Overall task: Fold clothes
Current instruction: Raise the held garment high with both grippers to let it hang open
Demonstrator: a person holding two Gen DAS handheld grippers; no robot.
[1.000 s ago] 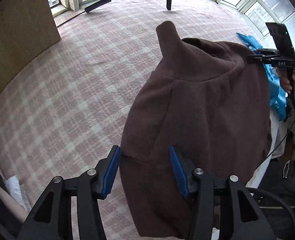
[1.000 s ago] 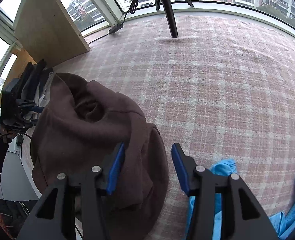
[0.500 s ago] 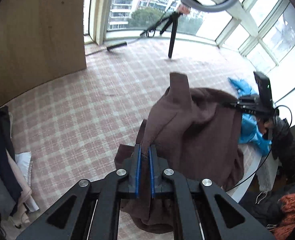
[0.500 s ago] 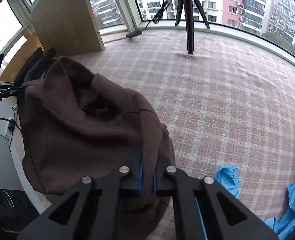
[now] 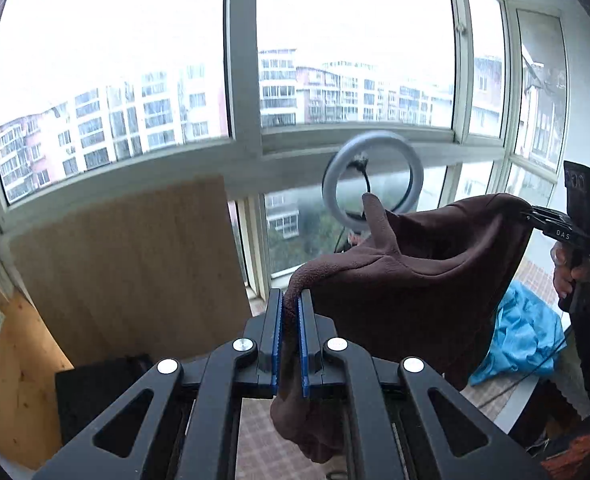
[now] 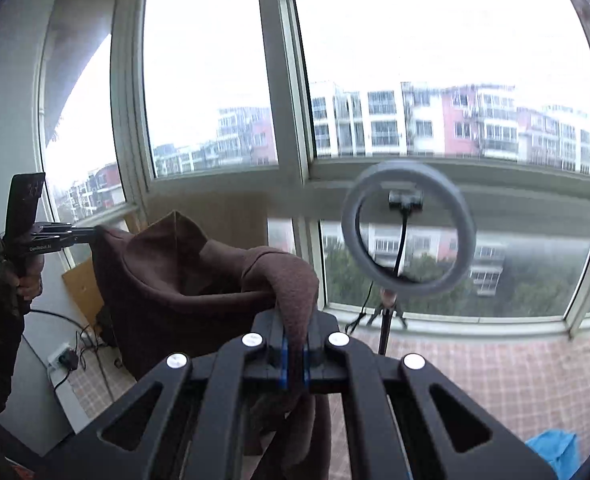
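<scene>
Wood panel (image 5: 127,264) leans at far left under the window; left tongs (image 5: 290,320) pinch one edge of the brown garment (image 5: 415,296), which hangs in the air across to the right tongs (image 5: 533,214), pinching its other edge.

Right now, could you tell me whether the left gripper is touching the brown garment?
Touching. The left wrist view shows the left gripper with its blue pads closed on a fold of the brown garment, which hangs from there.
</scene>
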